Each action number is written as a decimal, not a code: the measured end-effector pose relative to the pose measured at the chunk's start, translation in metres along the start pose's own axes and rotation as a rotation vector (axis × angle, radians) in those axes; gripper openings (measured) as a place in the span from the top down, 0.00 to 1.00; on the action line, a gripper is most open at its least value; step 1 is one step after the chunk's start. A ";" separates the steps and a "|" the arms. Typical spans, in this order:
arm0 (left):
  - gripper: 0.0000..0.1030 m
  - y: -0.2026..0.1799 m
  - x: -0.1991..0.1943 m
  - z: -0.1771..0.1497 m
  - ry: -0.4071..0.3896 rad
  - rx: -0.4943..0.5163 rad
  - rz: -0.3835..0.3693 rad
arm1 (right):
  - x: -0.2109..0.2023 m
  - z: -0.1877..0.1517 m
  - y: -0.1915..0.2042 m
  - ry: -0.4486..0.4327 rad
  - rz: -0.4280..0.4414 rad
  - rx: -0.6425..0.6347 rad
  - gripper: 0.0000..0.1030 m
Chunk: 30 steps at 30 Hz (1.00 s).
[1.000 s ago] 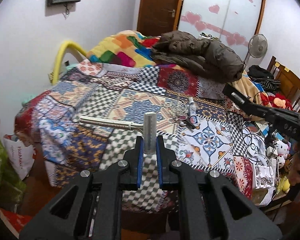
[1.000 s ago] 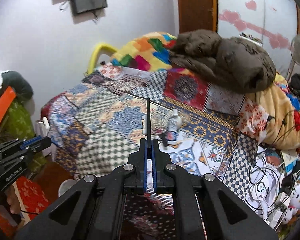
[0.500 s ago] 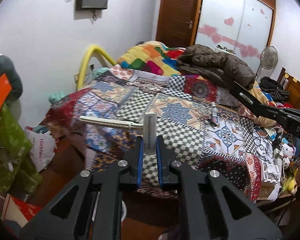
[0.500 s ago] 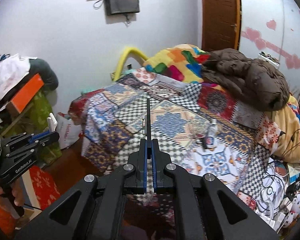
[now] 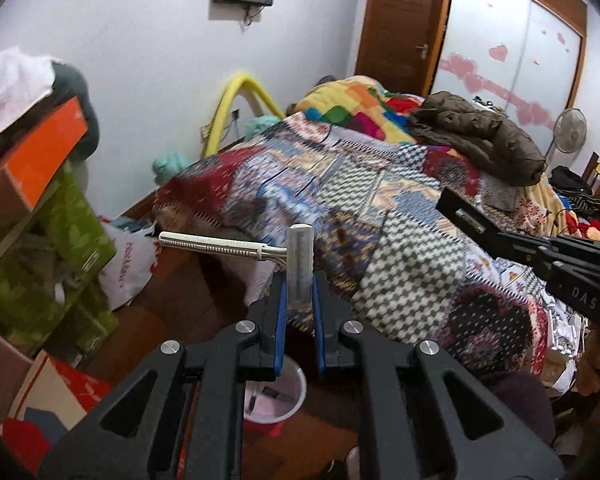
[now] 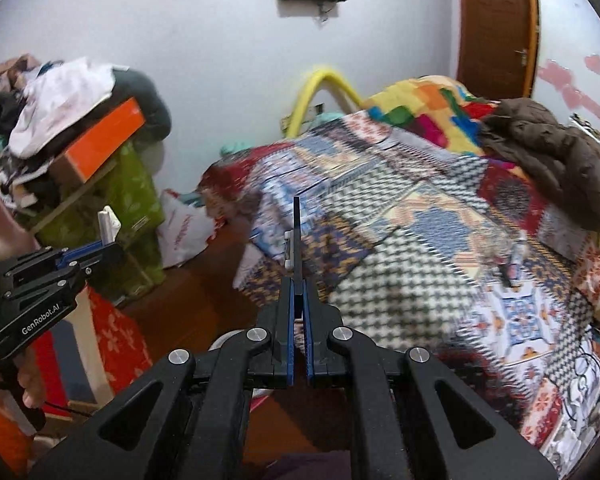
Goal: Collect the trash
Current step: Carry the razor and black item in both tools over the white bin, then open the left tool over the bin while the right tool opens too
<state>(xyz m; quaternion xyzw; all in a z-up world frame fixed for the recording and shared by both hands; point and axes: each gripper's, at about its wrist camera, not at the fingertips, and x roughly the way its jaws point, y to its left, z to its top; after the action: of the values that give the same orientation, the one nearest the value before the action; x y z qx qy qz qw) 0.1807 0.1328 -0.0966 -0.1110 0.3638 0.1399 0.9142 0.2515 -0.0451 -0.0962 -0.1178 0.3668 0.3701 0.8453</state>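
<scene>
My left gripper (image 5: 300, 280) is shut on the head of a silver razor (image 5: 299, 260), whose ribbed handle sticks out to the left. In the right wrist view the same left gripper (image 6: 100, 250) and razor (image 6: 107, 226) show at the left edge. My right gripper (image 6: 298, 284) is shut on a thin black flat piece (image 6: 297, 232), seen edge-on with a small white part on its side. The black flat piece (image 5: 464, 212) looks like a flat slab in the left wrist view. A round white bin (image 5: 278, 398) stands on the floor directly below the left fingers.
A bed with a patchwork quilt (image 5: 400, 216) fills the right, with a brown jacket (image 5: 476, 136) on it. Green boxes (image 5: 60, 248) topped by an orange box (image 5: 40, 156) stack at the left. A white plastic bag (image 5: 128, 264) lies on the wooden floor (image 6: 196, 304).
Both grippers have swung left, off the bed and over the floor beside it. The boxes and the white bin have come into view. Both grips are unchanged.
</scene>
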 end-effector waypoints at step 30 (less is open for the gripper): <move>0.89 0.102 0.149 -0.124 0.476 -0.183 -0.057 | 0.199 -0.059 0.111 0.453 0.152 -0.117 0.96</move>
<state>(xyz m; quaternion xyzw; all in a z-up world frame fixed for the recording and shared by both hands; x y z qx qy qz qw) 0.1718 0.2164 -0.2991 -0.2331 0.5513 0.1163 0.7926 0.2321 0.1124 -0.2701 -0.2184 0.5326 0.4175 0.7030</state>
